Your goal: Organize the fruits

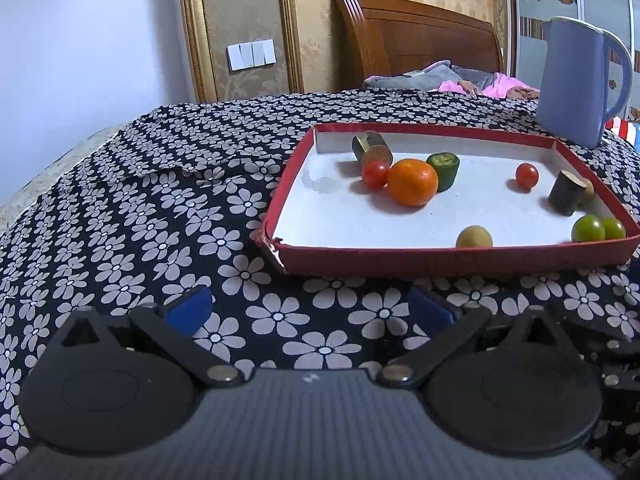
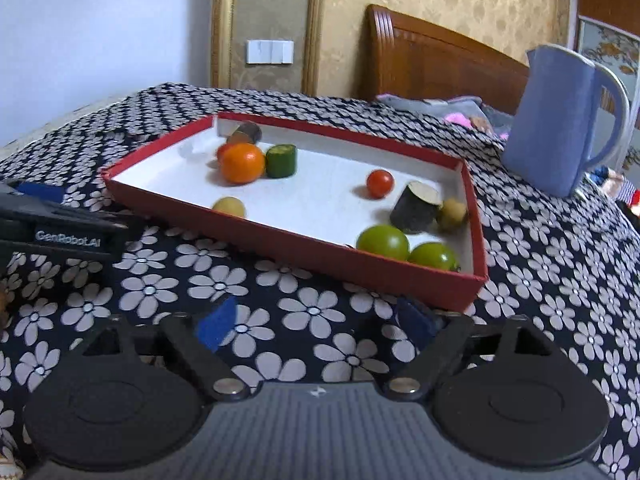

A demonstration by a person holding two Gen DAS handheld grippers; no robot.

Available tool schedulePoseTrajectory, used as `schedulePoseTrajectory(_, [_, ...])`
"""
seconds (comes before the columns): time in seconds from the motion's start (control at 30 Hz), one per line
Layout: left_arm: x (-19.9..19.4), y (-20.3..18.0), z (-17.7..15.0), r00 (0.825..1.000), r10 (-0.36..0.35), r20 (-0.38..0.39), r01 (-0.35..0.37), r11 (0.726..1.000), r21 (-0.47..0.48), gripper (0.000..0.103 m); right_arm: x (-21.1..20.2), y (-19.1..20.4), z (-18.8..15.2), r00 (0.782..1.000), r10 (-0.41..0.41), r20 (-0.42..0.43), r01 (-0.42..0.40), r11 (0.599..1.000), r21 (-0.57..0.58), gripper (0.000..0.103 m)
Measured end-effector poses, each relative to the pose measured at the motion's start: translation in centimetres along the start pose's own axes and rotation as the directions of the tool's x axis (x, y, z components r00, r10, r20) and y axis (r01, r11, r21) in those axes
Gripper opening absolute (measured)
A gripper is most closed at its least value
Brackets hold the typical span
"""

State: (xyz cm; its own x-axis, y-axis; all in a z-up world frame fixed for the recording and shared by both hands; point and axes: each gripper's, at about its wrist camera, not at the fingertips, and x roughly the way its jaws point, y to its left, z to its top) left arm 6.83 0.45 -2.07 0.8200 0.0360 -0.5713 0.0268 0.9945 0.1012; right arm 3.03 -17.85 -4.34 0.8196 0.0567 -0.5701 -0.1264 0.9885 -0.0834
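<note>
A red-rimmed tray [image 1: 460,258] [image 2: 280,244] with a white floor lies on the flowered cloth. In it are an orange [image 1: 413,182] [image 2: 242,162], two red tomatoes [image 1: 526,176] [image 2: 380,183], a green cucumber piece [image 1: 443,169] [image 2: 281,161], two dark cut pieces [image 1: 566,198] [image 2: 416,208], a yellowish fruit [image 1: 474,237] [image 2: 229,206] and two green tomatoes [image 1: 588,229] [image 2: 383,242]. My left gripper [image 1: 310,308] stands open in front of the tray, nothing between its blue pads. My right gripper [image 2: 316,322] is open too, just before the tray's near edge, and empty.
A blue jug [image 1: 578,80] [image 2: 560,120] stands behind the tray at the right. The left gripper's body [image 2: 60,224] shows at the left edge of the right wrist view. A wooden headboard [image 1: 416,40] and bedding lie beyond the table.
</note>
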Motion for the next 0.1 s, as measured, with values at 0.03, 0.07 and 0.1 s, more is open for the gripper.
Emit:
schedulePoseTrajectory(0.03, [0.01, 0.04, -0.01, 1.0, 0.001, 0.001, -0.001, 1.0, -0.002, 0.103, 0.19, -0.06, -0.07, 1.0, -0.017, -0.009, 0.017, 1.0, 0.009, 0.103])
schedulePoseTrajectory(0.07, [0.05, 0.13, -0.05, 1.0, -0.004, -0.001, 0.004, 1.0, -0.005, 0.103, 0.4, -0.21, -0.05, 1.0, -0.012, -0.019, 0.012, 1.0, 0.018, 0.103])
schedulePoseTrajectory(0.1, [0.12, 0.22, -0.09, 1.0, -0.014, -0.006, 0.014, 1.0, -0.009, 0.103, 0.52, -0.38, -0.03, 1.0, -0.004, -0.02, 0.005, 1.0, 0.027, 0.103])
